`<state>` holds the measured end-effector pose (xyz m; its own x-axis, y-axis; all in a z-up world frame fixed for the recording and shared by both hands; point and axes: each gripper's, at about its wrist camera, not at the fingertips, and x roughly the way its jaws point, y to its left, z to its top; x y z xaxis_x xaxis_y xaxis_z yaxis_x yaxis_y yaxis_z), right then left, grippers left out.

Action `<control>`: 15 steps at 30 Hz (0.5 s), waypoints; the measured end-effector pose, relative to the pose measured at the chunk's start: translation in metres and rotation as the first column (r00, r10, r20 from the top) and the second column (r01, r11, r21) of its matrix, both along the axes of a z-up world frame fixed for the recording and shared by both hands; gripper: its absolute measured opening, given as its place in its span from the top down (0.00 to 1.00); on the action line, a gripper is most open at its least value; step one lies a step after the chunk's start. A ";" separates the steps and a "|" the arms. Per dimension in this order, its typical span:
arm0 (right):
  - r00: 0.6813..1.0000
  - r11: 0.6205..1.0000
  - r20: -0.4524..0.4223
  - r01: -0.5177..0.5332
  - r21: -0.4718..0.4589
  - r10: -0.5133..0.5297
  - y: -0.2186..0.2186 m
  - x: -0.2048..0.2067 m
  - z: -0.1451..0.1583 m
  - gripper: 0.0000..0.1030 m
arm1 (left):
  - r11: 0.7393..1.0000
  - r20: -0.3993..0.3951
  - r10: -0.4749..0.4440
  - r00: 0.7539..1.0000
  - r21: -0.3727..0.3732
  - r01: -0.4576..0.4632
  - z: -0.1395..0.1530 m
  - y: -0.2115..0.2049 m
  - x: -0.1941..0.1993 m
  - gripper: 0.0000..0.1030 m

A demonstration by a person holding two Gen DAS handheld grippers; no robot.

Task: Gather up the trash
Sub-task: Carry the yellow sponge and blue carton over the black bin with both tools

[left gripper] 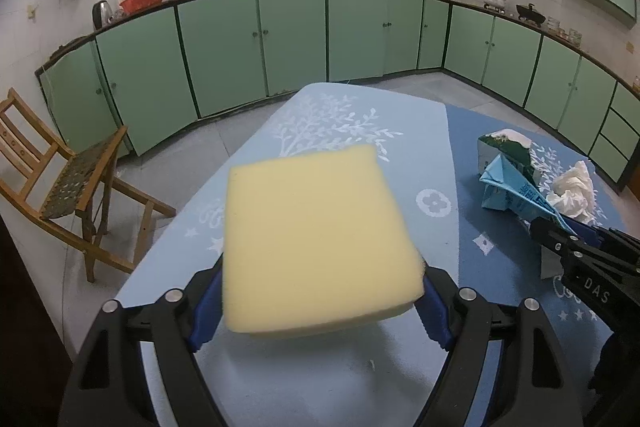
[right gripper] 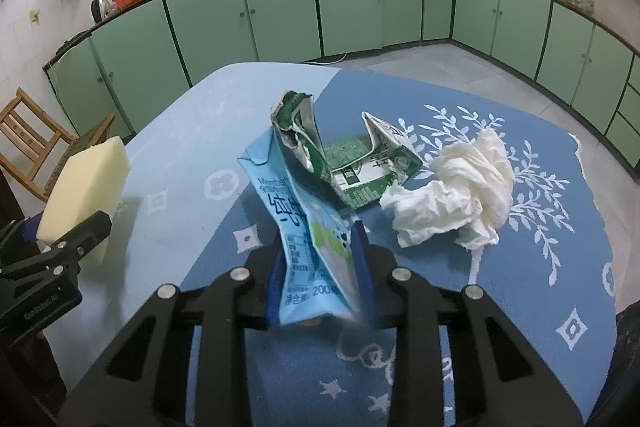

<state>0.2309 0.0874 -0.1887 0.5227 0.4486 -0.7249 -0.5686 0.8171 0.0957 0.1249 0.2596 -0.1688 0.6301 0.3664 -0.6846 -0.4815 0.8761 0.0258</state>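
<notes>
A thick yellow sponge [left gripper: 316, 239] is lifted over the table, and my left gripper [left gripper: 320, 307] is shut on its near end. The sponge [right gripper: 86, 193] and left gripper [right gripper: 68, 247] also show at the left of the right wrist view. My right gripper [right gripper: 320, 279] is shut on a crushed light-blue drink carton [right gripper: 304, 227], pads pressed on both sides. That carton [left gripper: 516, 191] and the right gripper [left gripper: 576, 247] appear at the right of the left wrist view. Behind it lie a torn green carton [right gripper: 356, 167] and a crumpled white tissue [right gripper: 452, 195].
The table carries a blue cloth [right gripper: 520, 287] with white leaf and star prints. A wooden folding chair [left gripper: 60, 179] stands left of the table. Green cabinets [left gripper: 256, 39] line the walls, with a tiled floor [right gripper: 420, 59] between them and the table.
</notes>
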 end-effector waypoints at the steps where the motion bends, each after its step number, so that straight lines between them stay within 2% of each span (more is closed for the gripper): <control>1: 1.000 1.000 0.001 -0.005 0.001 0.005 0.000 -0.001 0.001 0.71 | 1.000 0.001 -0.003 1.000 0.002 0.003 0.001 -0.001 0.000 0.23; 15: 1.000 0.997 0.008 0.001 0.082 -0.001 -0.034 -0.039 0.040 0.72 | 0.998 0.036 -0.064 0.997 0.023 0.063 0.026 -0.028 -0.021 0.23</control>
